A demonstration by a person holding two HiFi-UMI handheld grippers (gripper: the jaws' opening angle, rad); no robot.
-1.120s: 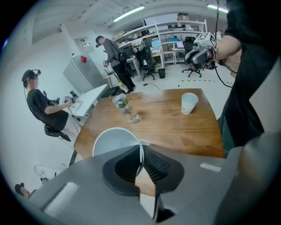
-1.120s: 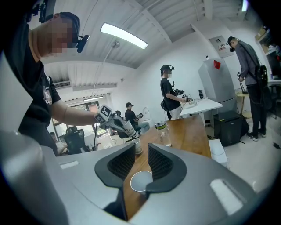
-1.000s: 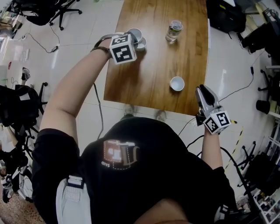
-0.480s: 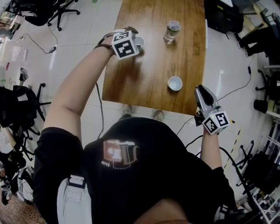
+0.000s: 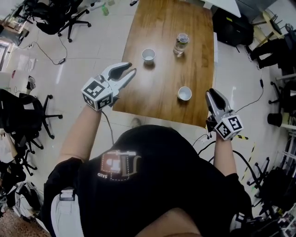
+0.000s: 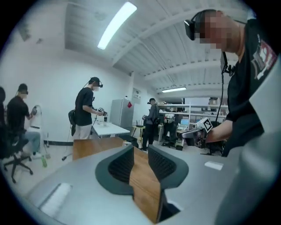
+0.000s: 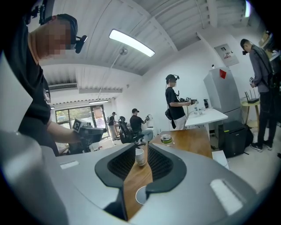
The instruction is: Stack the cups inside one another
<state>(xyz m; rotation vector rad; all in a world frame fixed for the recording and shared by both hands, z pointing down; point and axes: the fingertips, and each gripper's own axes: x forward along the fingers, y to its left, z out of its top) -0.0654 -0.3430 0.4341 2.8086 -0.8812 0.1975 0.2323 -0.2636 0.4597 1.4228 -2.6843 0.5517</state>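
A white paper cup [image 5: 148, 55] stands upright at the back left of the wooden table [image 5: 162, 74]; whether another cup sits inside it I cannot tell. A second white cup [image 5: 184, 93] stands near the front right edge. My left gripper [image 5: 129, 69] hovers off the table's left side, well short of the far cup. Its jaws have just been closing, a gap still shows, and nothing is between them [image 6: 140, 160]. My right gripper [image 5: 212, 94] hangs open and empty just right of the near cup. In the right gripper view, both cups [image 7: 139, 157] [image 7: 141, 194] lie ahead.
A clear jar with a green band [image 5: 181, 44] stands at the back right of the table, also in the right gripper view as the jar [image 7: 166, 139]. Office chairs [image 5: 60, 14], cables and black bags ring the table. Other people stand in the room [image 6: 85, 112].
My left gripper has left the far cup, swung back towards me past the table's left edge and rolled over. The right gripper has barely shifted.
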